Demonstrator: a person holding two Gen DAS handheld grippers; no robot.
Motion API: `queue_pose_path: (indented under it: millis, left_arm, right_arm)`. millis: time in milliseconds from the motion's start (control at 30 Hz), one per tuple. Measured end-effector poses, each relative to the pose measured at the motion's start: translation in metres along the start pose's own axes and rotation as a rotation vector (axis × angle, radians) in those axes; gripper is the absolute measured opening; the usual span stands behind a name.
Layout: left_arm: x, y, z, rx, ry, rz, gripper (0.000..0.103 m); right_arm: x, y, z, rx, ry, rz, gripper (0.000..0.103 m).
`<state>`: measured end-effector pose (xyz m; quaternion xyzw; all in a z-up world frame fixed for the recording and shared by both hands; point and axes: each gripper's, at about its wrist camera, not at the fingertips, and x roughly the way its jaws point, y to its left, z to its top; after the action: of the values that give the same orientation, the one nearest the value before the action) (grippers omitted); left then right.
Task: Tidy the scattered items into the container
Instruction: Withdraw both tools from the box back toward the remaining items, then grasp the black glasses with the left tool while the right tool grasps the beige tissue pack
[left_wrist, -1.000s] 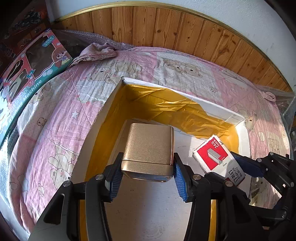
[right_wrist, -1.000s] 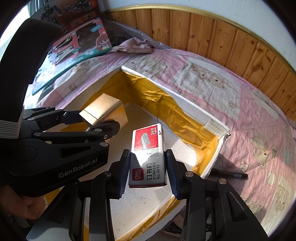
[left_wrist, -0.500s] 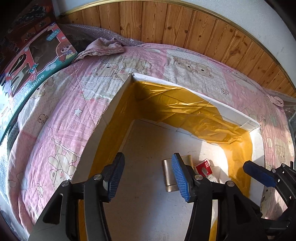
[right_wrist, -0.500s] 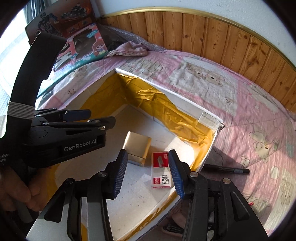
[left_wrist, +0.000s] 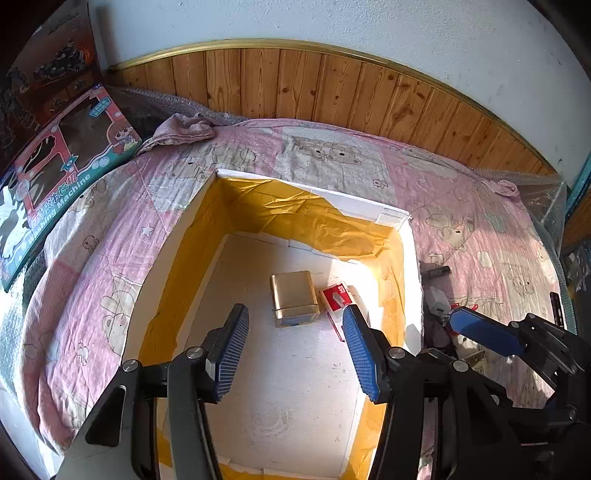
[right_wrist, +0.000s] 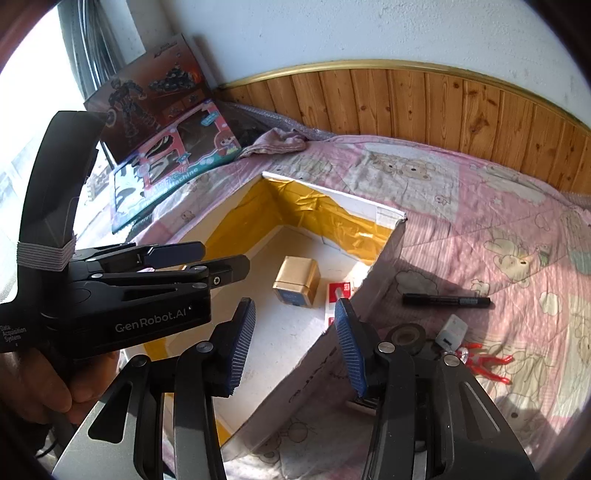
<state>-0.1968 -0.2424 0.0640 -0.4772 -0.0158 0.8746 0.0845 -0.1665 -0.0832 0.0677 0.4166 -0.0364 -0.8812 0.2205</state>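
On the white floor of the yellow-lined box (left_wrist: 192, 236), a gold tin (left_wrist: 293, 297) is lying flat, its long axis running away from the left gripper (left_wrist: 295, 349), whose jaws are hanging released and empty. Just beside it to the right, a red-and-white staples box (left_wrist: 338, 297) is lying (partly hidden), angled slightly. Further right, the right gripper (right_wrist: 293, 347) is gaping empty too, and a black marker (right_wrist: 445, 300) is lying crosswise on the pink quilt (right_wrist: 461, 206).

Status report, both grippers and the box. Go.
Left gripper open, empty, above the box. Right gripper open, empty. Gold tin and staples box lie inside; marker, tape roll, red figure still out on the quilt.
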Motion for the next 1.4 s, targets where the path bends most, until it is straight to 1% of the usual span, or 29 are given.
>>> queue_pose_path:
  millis: [100, 233, 367, 467, 567, 700, 800, 900, 967, 1033, 1067, 1133, 1200, 1233, 1267, 1300, 1333, 1367, 1400]
  left_arm:
    - [-0.012, -0.009, -0.011, 0.001, -0.011, -0.010, 0.054]
    - [-0.023, -0.024, -0.026, 0.001, -0.009, -0.045, 0.054]
    - [-0.032, -0.044, -0.042, 0.027, -0.008, -0.071, 0.054]
    - [-0.037, -0.055, -0.053, 0.029, 0.000, -0.100, 0.054]
    - [-0.044, -0.072, -0.065, 0.064, 0.002, -0.120, 0.054]
    - [-0.052, -0.100, -0.084, 0.137, 0.013, -0.171, 0.054]
    - [-0.051, -0.119, -0.102, 0.194, 0.028, -0.202, 0.054]
    - [-0.039, -0.132, -0.117, 0.241, 0.051, -0.180, 0.054]
    - [-0.026, -0.135, -0.122, 0.240, 0.078, -0.172, 0.054]
    - [-0.012, -0.136, -0.124, 0.241, 0.104, -0.160, 0.054]
    - [-0.006, -0.137, -0.123, 0.239, 0.118, -0.156, 0.054]
    - [0.004, -0.137, -0.122, 0.230, 0.130, -0.151, 0.054]
    - [0.008, -0.139, -0.120, 0.228, 0.133, -0.161, 0.054]
    - [0.010, -0.141, -0.119, 0.227, 0.134, -0.171, 0.054]
    - [0.012, -0.143, -0.118, 0.225, 0.137, -0.187, 0.054]
    - [0.015, -0.146, -0.116, 0.221, 0.144, -0.207, 0.055]
    - [0.020, -0.149, -0.115, 0.212, 0.155, -0.224, 0.056]
    - [0.027, -0.151, -0.114, 0.201, 0.167, -0.238, 0.057]
    - [0.034, -0.155, -0.112, 0.188, 0.179, -0.245, 0.057]
  right_arm:
    - [-0.020, -0.009, -0.015, 0.017, -0.021, -0.001, 0.048]
    - [-0.041, -0.029, -0.039, 0.071, -0.037, -0.007, 0.048]
    - [-0.057, -0.048, -0.061, 0.127, -0.038, -0.020, 0.048]
    - [-0.071, -0.061, -0.078, 0.165, -0.046, -0.027, 0.047]
    - [-0.084, -0.078, -0.097, 0.219, -0.053, -0.043, 0.047]
    - [-0.090, -0.100, -0.125, 0.322, -0.003, -0.070, 0.047]
    - [-0.083, -0.104, -0.151, 0.377, 0.065, -0.044, 0.047]
    - [-0.065, -0.102, -0.182, 0.416, 0.153, -0.032, 0.047]
    - [-0.054, -0.097, -0.193, 0.417, 0.195, -0.030, 0.047]
    - [-0.045, -0.091, -0.198, 0.403, 0.225, -0.020, 0.047]
    - [-0.041, -0.089, -0.200, 0.395, 0.236, -0.014, 0.042]
    - [-0.037, -0.088, -0.201, 0.390, 0.248, -0.029, 0.032]
    - [-0.045, -0.102, -0.195, 0.422, 0.201, -0.058, 0.032]
    - [-0.051, -0.110, -0.190, 0.432, 0.169, -0.088, 0.032]
    - [-0.056, -0.119, -0.184, 0.432, 0.146, -0.127, 0.035]
    - [-0.058, -0.126, -0.177, 0.424, 0.139, -0.159, 0.038]
    - [-0.056, -0.132, -0.170, 0.410, 0.147, -0.174, 0.046]
    - [-0.051, -0.137, -0.165, 0.391, 0.167, -0.178, 0.050]
    - [-0.045, -0.140, -0.160, 0.367, 0.188, -0.184, 0.050]
